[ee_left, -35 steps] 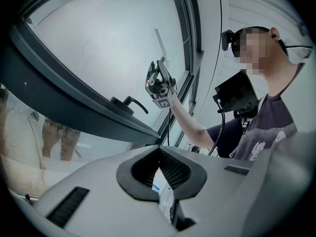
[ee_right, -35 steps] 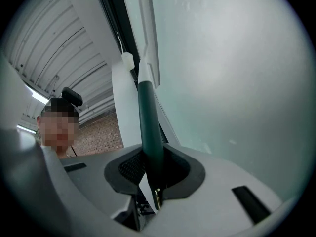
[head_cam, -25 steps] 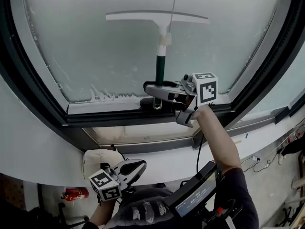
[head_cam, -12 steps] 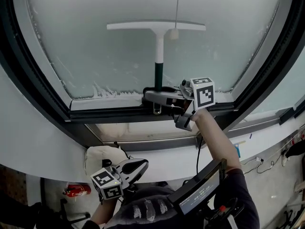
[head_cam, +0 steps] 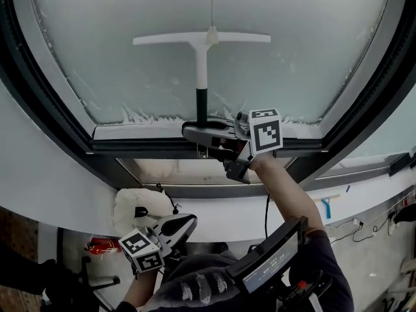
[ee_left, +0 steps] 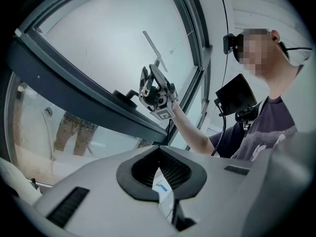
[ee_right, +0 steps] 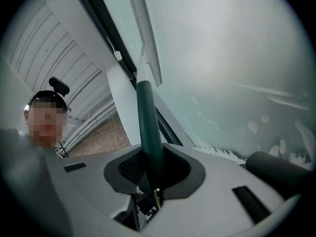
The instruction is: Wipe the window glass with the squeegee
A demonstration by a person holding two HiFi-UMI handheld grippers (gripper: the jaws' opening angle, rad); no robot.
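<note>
The squeegee has a white blade (head_cam: 201,39) lying flat across the frosted window glass (head_cam: 117,57), a white shaft and a dark green handle (head_cam: 201,104). My right gripper (head_cam: 203,132) is shut on the handle's lower end, just above the sill. Its own view has the green handle (ee_right: 148,127) rising out of the jaws to the blade (ee_right: 144,33). My left gripper (head_cam: 190,222) hangs low by the person's body, shut and holding nothing. From there the right gripper (ee_left: 156,90) and the squeegee (ee_left: 154,47) are seen far off.
Foam streaks (head_cam: 146,117) line the pane's bottom edge above the dark window frame (head_cam: 156,149). A blind cord with a white toggle (head_cam: 212,35) hangs before the glass. Below lie a white bag (head_cam: 133,208), a red object (head_cam: 101,246) and a small blue squeegee (head_cam: 328,207). A screen (head_cam: 273,257) rides on the person's chest.
The right gripper and the squeegee have shifted left along the pane, and the blade sits lower over the sill. The left gripper has stayed low and shut.
</note>
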